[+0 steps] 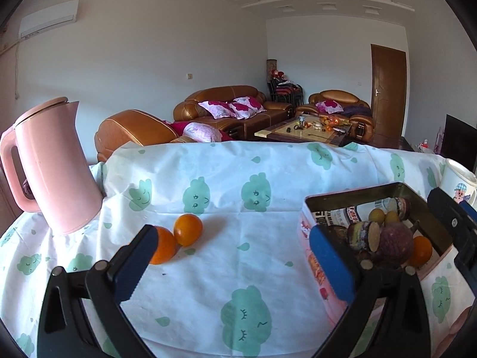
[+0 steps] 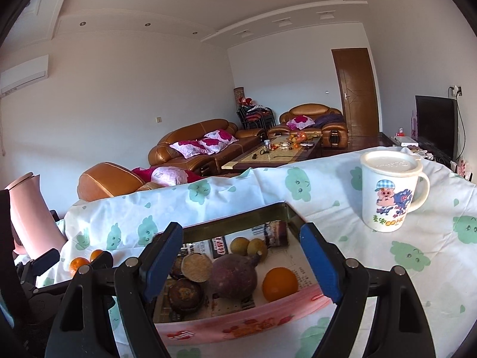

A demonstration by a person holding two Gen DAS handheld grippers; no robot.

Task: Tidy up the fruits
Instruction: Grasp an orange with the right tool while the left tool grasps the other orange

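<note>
1. Oranges: two lie touching on the cloth-covered surface [image 1: 238,179], the nearer orange [image 1: 162,246] partly hidden behind the left finger of the left gripper [image 1: 235,256], the farther orange [image 1: 187,229] just beyond it.
2. Left gripper is wide open and holds nothing; both loose oranges sit at its left side, not between the fingers.
3. A third orange [image 2: 279,283] lies inside the pink tin box [image 2: 238,328], near its front right corner.
4. Right gripper [image 2: 243,264] hovers over the box, spread wide and empty, its blue pads framing the contents.
5. In the box, on printed paper, are also a dark purple round fruit [image 2: 234,274] just left of the orange, two small yellowish fruits [image 2: 249,246] behind it, and several dark brown pieces with cut faces [image 2: 190,268] to the left.
6. A pink kettle [image 1: 56,167] stands at the far left, beyond the loose oranges.
7. A white lidded mug [image 2: 387,192] with a cartoon pig stands to the right of the box, apart from it.
8. Between the loose oranges and the box lies bare cloth.
</note>
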